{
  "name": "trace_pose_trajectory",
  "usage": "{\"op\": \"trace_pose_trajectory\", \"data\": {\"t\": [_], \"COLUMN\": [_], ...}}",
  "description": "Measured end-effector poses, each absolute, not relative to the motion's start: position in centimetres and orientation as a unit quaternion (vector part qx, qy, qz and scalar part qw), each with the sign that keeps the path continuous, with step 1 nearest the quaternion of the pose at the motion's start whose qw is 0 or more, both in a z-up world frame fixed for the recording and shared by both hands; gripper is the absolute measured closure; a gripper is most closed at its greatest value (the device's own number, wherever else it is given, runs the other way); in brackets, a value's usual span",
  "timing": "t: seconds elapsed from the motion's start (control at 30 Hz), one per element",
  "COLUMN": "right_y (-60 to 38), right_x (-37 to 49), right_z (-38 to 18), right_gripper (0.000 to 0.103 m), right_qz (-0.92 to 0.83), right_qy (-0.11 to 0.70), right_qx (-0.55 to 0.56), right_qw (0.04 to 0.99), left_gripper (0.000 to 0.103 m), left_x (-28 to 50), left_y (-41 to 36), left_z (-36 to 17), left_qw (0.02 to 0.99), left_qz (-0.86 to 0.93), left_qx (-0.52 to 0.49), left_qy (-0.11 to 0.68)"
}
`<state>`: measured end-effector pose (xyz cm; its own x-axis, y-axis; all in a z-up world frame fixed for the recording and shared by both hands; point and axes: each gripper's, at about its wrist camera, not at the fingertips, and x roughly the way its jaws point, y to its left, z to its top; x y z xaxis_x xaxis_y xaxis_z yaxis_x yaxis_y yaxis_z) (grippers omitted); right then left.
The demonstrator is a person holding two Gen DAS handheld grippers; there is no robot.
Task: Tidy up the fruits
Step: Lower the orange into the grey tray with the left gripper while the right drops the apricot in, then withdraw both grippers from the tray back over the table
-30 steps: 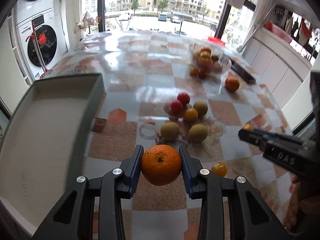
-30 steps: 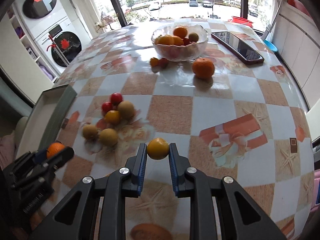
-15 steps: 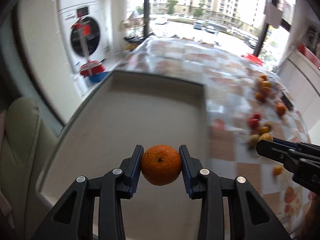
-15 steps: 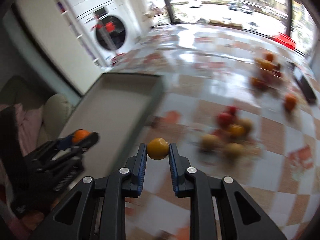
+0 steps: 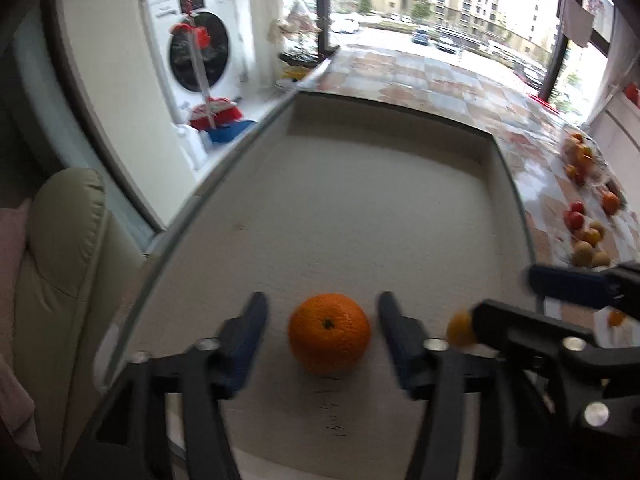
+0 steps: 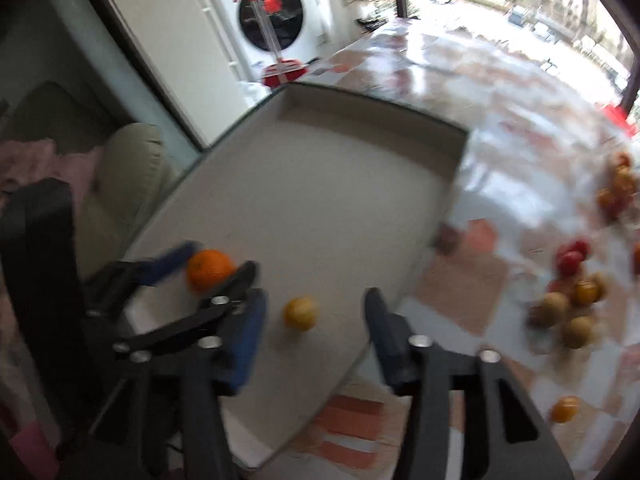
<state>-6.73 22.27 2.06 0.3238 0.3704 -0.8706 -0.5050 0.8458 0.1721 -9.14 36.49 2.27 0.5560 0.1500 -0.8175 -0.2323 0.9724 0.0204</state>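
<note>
both grippers spread wide, gripping nothing: left gripper (image 5: 320,334) around the orange (image 5: 329,334), right gripper (image 6: 314,326) around the small yellow fruit (image 6: 301,313), both fruits in the tray (image 5: 400,216). many loose fruits (image 6: 568,308) left at 3 o'clock. contact with tray floor blurred, unclear.

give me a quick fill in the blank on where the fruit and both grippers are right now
The left gripper has its fingers ____, with gaps on both sides of the orange.
The orange lies inside the ____.
Between the fingers of the right gripper sits a small ____ fruit.
A cluster of loose fruit lies on the ____, outside the tray.

Missing words: open; tray; yellow; table
</note>
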Motion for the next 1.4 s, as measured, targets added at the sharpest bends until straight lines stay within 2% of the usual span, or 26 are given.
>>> {"op": "trace_pose_trajectory", "data": {"t": [0.03, 0.07, 0.1, 0.13, 0.43, 0.5, 0.53, 0.57, 0.8, 0.93, 1.13, 1.4], "right_y": [21.9, 21.5, 20.9, 20.1, 11.4, 8.9, 7.5, 5.9, -2.4, -5.8, -8.4, -8.5], "right_x": [-6.7, -6.8, -6.7, -6.6, -6.5, -6.8, -7.0, -7.4, -9.2, -10.3, -12.0, -13.0], "right_z": [2.3, 2.5, 2.8, 3.1, 4.4, 4.1, 3.9, 3.8, 1.1, -0.9, -2.6, -2.7], "right_gripper": [0.044, 0.035, 0.022, 0.018, 0.013, 0.0, 0.0, 0.0, 0.0, 0.0, 0.0, 0.0], "right_qz": [0.27, 0.265, 0.257, 0.253, 0.16, 0.132, 0.119, 0.105, 0.023, -0.028, -0.062, -0.059], "right_qy": [0.511, 0.509, 0.506, 0.502, 0.469, 0.468, 0.465, 0.466, 0.492, 0.504, 0.49, 0.452], "right_qx": [-0.066, -0.065, -0.061, -0.053, 0.001, 0.006, 0.011, 0.015, 0.054, 0.047, 0.033, 0.026], "right_qw": [0.813, 0.816, 0.821, 0.825, 0.869, 0.874, 0.877, 0.878, 0.868, 0.862, 0.869, 0.89], "left_gripper": [0.027, 0.021, 0.019, 0.019, 0.019, 0.019, 0.014, 0.0, 0.0, 0.0, 0.0, 0.0], "left_x": [-9.4, -9.5, -9.6, -9.6, -9.8, -9.9, -9.8, -9.9, -10.5, -10.3, -9.2, -9.8], "left_y": [36.4, 36.6, 36.7, 36.8, 32.0, 29.9, 28.6, 27.3, 18.5, 15.1, 15.0, 15.6], "left_z": [2.6, 2.7, 2.8, 2.9, 5.8, 6.6, 6.9, 7.2, 7.0, 4.5, 1.3, 0.3], "left_qw": [0.882, 0.883, 0.883, 0.882, 0.903, 0.909, 0.911, 0.912, 0.91, 0.899, 0.883, 0.896], "left_qz": [0.115, 0.118, 0.12, 0.121, 0.068, 0.039, 0.024, 0.009, -0.064, -0.064, -0.048, -0.054], "left_qx": [-0.048, -0.053, -0.059, -0.065, -0.035, -0.02, -0.011, -0.001, 0.058, 0.094, 0.083, 0.047], "left_qy": [0.454, 0.451, 0.449, 0.45, 0.422, 0.414, 0.412, 0.411, 0.406, 0.424, 0.459, 0.438]}}
